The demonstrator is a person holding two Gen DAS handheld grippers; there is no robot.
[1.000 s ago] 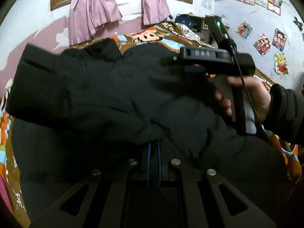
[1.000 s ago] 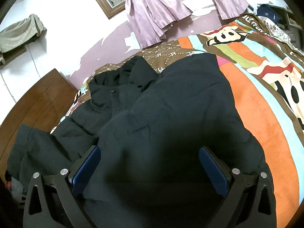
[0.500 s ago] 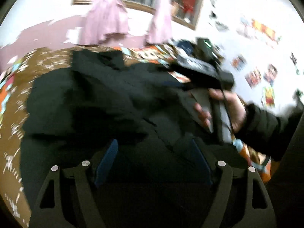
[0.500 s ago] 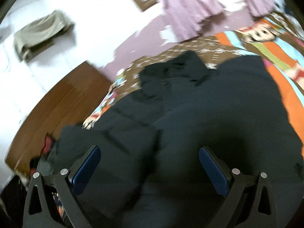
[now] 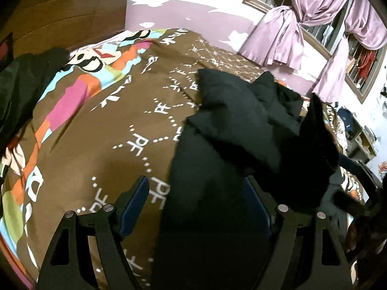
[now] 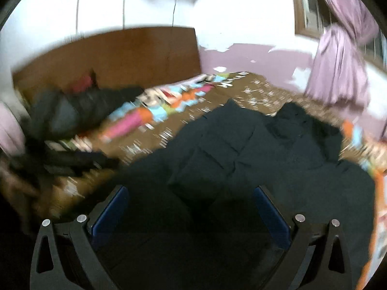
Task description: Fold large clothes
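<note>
A large black padded jacket (image 5: pixel 229 145) lies on a bed, its sleeve folded across the body. In the left wrist view my left gripper (image 5: pixel 196 198) stands open above the jacket's left edge, blue pads wide apart, nothing pinched. The right wrist view is blurred by motion. It shows the same jacket (image 6: pixel 241 159) spread below my right gripper (image 6: pixel 191 207), which is open with nothing between its pads. The other gripper's arm (image 5: pixel 362 176) shows at the right edge of the left wrist view.
The bed carries a brown and multicoloured cover (image 5: pixel 96 111). A wooden headboard (image 6: pixel 108 58) stands at the back left. A pile of dark clothes (image 6: pixel 65 116) sits near it. Purple curtains (image 5: pixel 285 33) hang at the window on the right.
My left gripper went from shut to open, letting go of the jacket. Both grippers swung left and rolled, so the headboard and the bare cover came into view.
</note>
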